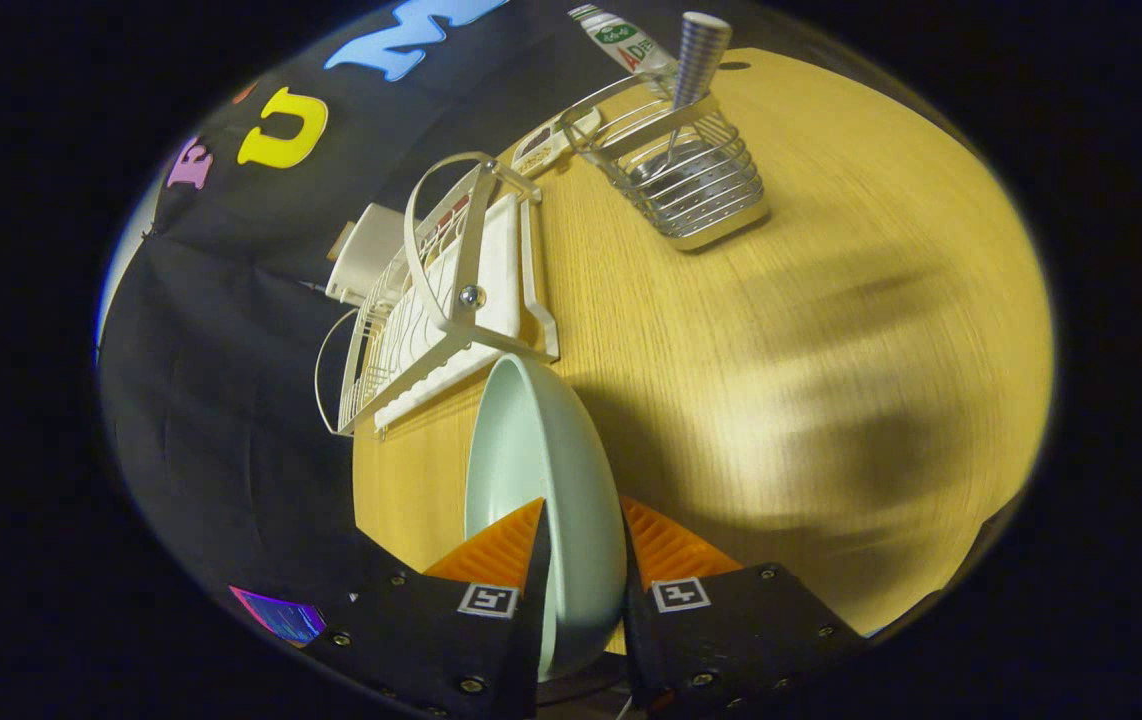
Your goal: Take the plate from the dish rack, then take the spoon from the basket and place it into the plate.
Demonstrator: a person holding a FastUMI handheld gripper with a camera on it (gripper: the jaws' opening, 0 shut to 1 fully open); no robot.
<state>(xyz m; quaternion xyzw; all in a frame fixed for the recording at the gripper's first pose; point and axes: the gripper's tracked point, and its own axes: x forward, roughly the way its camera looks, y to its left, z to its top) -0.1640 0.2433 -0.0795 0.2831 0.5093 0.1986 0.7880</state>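
Both fingers of the hand-held gripper (583, 545) clamp the plate (541, 480) on edge above the worktop (781, 350), just clear of the rack (441, 300), the spoon (696, 70) upright in the basket (691, 180) well beyond.

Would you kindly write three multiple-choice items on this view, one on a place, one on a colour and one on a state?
1. Where is the plate?
A. standing in the dish rack
B. held between the gripper's fingers
C. lying in the basket

2. What colour is the plate?
A. pale green
B. red
C. black

3. What state is the gripper in?
A. wide open over the table
B. shut on the spoon
C. shut on the plate

Key:
1 B: the plate sits between the fingers, clear of the dish rack beyond it.
2 A: its surface shows pale green.
3 C: both fingers press on the plate, while the spoon stands in the basket on the table.
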